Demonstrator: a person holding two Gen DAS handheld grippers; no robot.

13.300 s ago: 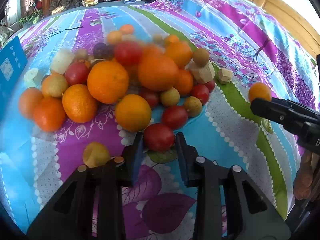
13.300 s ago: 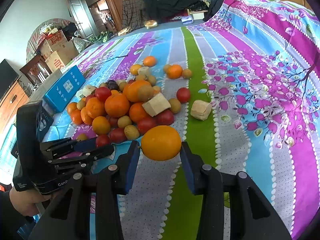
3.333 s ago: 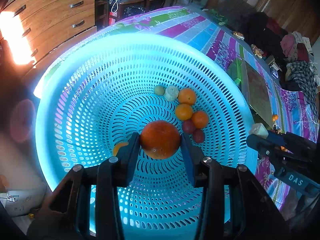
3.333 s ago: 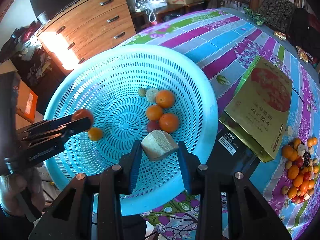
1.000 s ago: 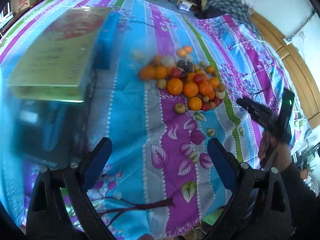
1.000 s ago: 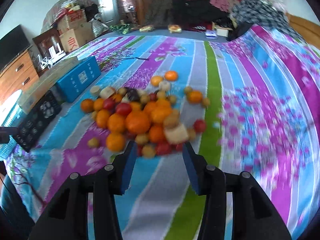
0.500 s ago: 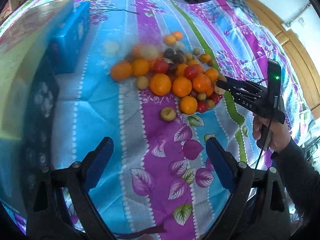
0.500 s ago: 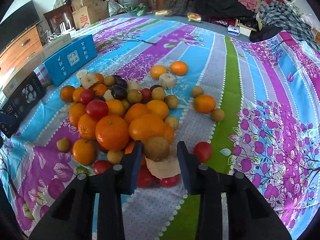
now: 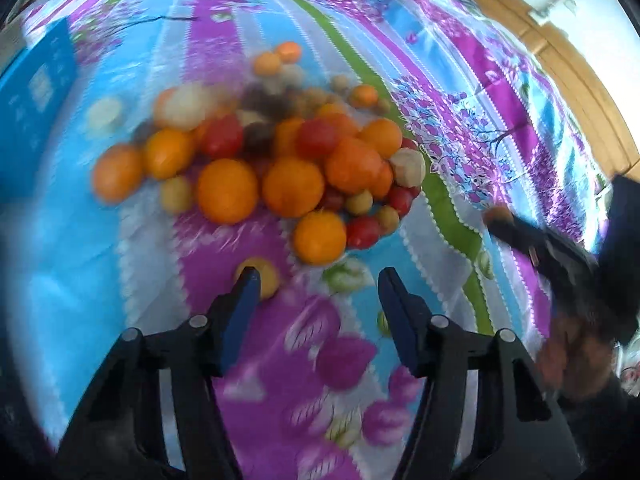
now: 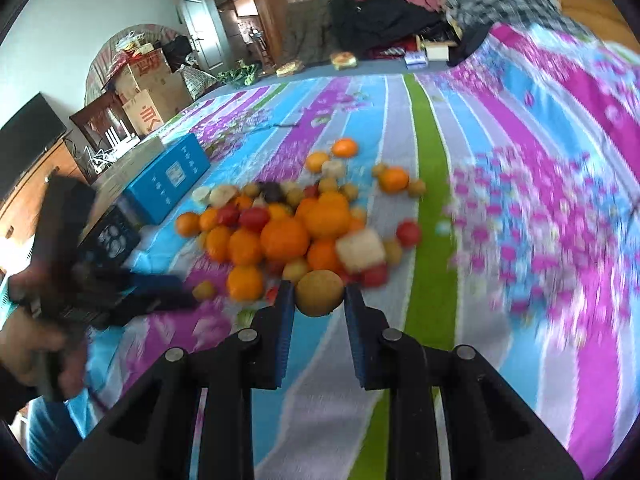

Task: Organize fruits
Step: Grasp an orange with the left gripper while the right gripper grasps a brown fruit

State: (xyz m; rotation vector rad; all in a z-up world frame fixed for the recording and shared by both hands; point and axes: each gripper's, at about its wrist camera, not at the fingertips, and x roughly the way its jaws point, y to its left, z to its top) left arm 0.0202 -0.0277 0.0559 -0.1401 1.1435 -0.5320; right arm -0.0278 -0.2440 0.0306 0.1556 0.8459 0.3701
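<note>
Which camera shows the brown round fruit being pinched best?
The right wrist view: the brown fruit sits big and centered in the right hand-held gripper. The left wrist view shows only a blurry brown bit at that gripper's tip.

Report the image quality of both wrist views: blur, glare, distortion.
Left wrist view: motion blur smears the fruit pile and the bedspread; the left gripper, jaws closing with nothing between them, stays crisp; fisheye bends the edges. Right wrist view: blur is strongest at right; the brown fruit clamped in the right gripper is sharp.
</note>
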